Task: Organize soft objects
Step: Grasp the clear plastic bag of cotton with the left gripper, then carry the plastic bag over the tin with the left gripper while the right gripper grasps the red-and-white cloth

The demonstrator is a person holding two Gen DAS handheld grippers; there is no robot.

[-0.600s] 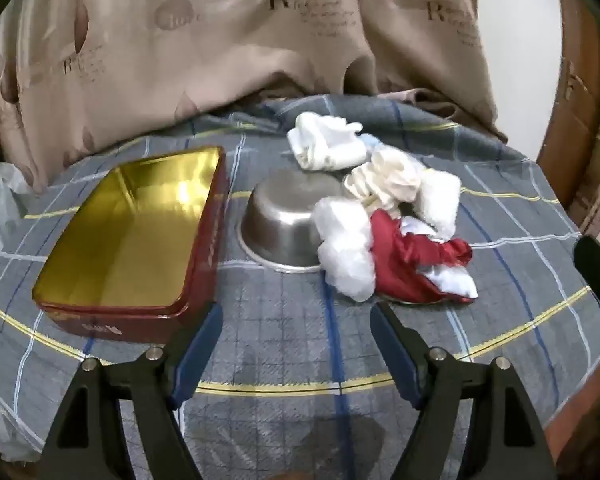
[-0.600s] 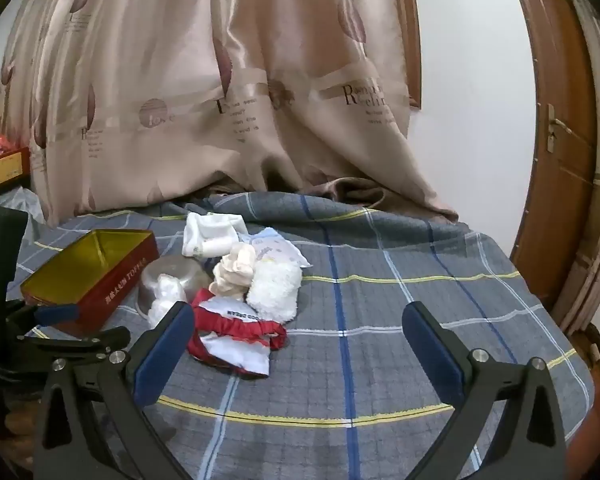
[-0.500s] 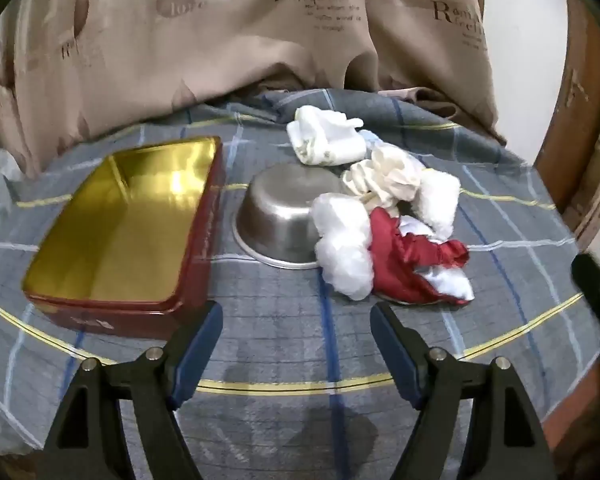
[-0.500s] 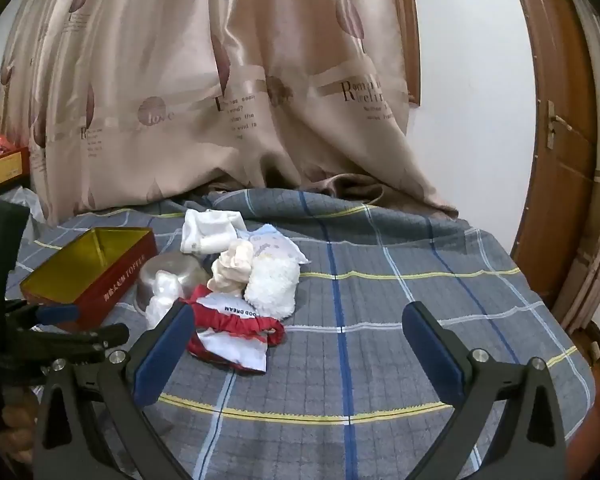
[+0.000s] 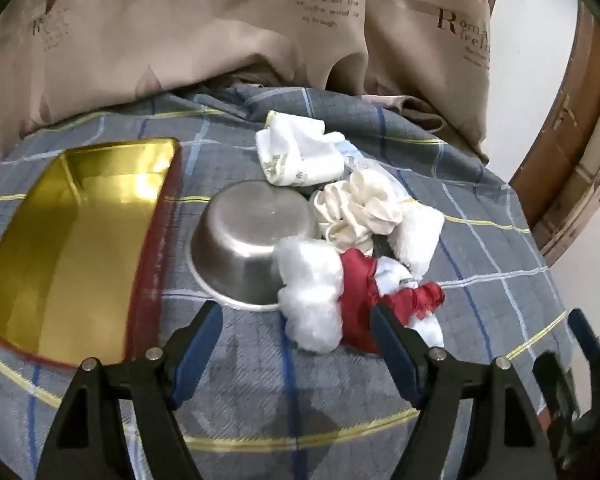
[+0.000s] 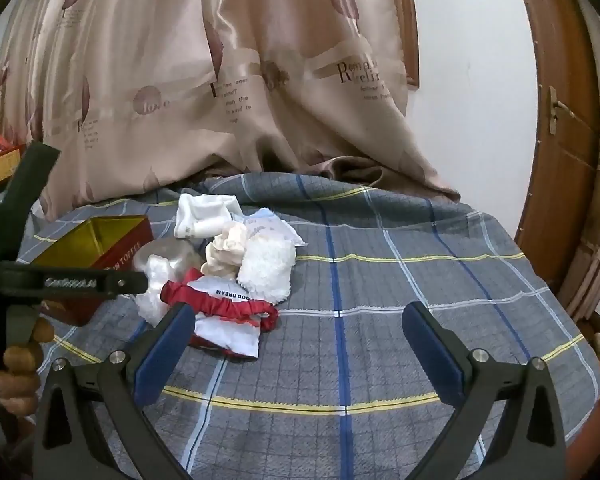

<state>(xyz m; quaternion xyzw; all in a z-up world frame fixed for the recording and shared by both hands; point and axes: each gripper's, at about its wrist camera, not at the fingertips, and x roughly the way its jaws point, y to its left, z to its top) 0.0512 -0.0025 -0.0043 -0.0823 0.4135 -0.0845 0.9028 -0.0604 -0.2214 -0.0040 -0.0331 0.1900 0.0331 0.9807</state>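
A heap of soft things lies on the grey checked cloth: a fluffy white wad (image 5: 314, 300) against the steel bowl (image 5: 246, 244), a red and white cloth (image 5: 380, 300) (image 6: 226, 312), a cream scrunchie (image 5: 358, 208) (image 6: 226, 250), a fuzzy white piece (image 5: 418, 236) (image 6: 266, 270) and folded white socks (image 5: 300, 156) (image 6: 202, 220). My left gripper (image 5: 296, 348) hangs open just short of the white wad and red cloth, nothing between its fingers. My right gripper (image 6: 296, 344) is open over bare cloth, right of the heap.
An open gold-lined red tin (image 5: 76, 240) (image 6: 96, 248) sits left of the bowl. A beige curtain (image 6: 240, 80) hangs behind the table. A wooden door (image 6: 560, 120) stands at the right. A hand (image 6: 18, 364) holds the left gripper's handle at the left edge.
My left gripper has moved forward and to the right, toward the heap, so the white wad and red cloth now sit just beyond its fingertips. The right gripper has edged slightly closer.
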